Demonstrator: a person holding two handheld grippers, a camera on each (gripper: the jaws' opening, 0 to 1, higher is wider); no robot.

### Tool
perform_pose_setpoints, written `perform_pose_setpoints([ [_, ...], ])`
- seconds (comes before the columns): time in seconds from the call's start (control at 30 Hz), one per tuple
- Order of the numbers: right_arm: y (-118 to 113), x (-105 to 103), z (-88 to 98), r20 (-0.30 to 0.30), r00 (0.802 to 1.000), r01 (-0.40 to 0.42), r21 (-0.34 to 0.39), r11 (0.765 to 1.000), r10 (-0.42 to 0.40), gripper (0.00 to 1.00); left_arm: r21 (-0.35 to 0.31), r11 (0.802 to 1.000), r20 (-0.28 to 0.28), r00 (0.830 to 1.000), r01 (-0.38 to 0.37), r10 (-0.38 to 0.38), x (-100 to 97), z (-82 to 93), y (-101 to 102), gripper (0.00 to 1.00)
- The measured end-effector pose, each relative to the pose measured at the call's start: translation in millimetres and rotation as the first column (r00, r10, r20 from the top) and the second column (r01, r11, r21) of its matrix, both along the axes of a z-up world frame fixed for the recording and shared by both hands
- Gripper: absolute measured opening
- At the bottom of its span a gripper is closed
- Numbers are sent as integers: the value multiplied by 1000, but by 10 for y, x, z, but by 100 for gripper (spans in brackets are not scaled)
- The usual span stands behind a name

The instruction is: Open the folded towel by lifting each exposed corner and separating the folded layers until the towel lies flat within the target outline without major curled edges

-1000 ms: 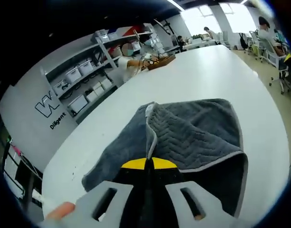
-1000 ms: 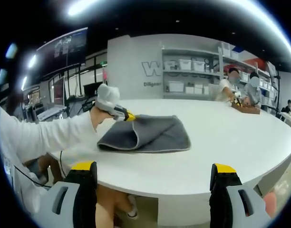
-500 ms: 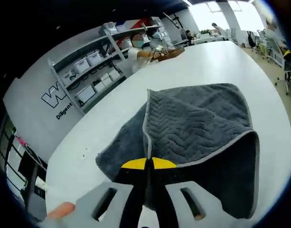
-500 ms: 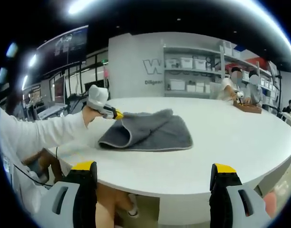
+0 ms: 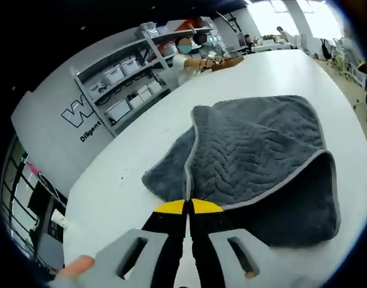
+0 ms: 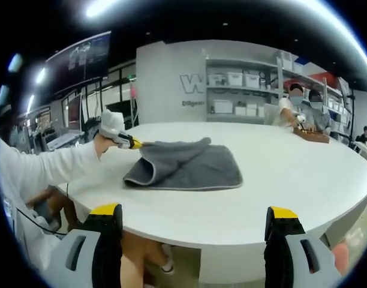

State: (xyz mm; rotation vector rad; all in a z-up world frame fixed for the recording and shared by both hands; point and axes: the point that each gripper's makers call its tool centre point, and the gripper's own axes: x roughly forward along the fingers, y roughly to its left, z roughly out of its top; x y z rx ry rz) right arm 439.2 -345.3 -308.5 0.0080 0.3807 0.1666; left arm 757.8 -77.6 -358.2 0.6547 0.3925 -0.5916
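A grey towel [image 5: 255, 144] with a herringbone weave and pale edging lies folded on the white table [image 5: 129, 180]. My left gripper [image 5: 187, 207] is shut on a corner of the towel's top layer, which stretches away from the yellow tips. In the right gripper view the towel [image 6: 192, 167] sits mid-table, and the left gripper [image 6: 127, 141], held by a white-gloved hand [image 6: 110, 123], holds that corner raised off the towel's left side. My right gripper [image 6: 194, 212] is open, short of the table's near edge, with nothing between its fingers.
Two people [image 6: 296, 108] work at a wooden tray [image 6: 309, 137] on the table's far right. Shelves with white bins [image 6: 234, 81] line the back wall. A white sleeve [image 6: 45, 171] reaches in from the left. The table rim [image 6: 231, 233] curves close in front.
The left gripper has drawn the held corner away from the towel's middle, leftward in the right gripper view, peeling the top layer back. The right gripper has stayed still.
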Motion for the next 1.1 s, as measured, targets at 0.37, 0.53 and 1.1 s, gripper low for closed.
perform_pose_setpoints([
  [0.37,-34,15,36,-3,1000,3,-1,1000,-3,99,8,999,-8,999,-47,47,-70,-20,446,2],
  [0.53,-8,20,28,-8,1000,-4,-1,1000,4,99,-2,997,-6,997,-72,72,-90,17,624,2],
  [1.1,27,22,59,-2,1000,-19,-1,1000,19,99,-79,980,5,983,-183,184,-170,173,1301,2],
])
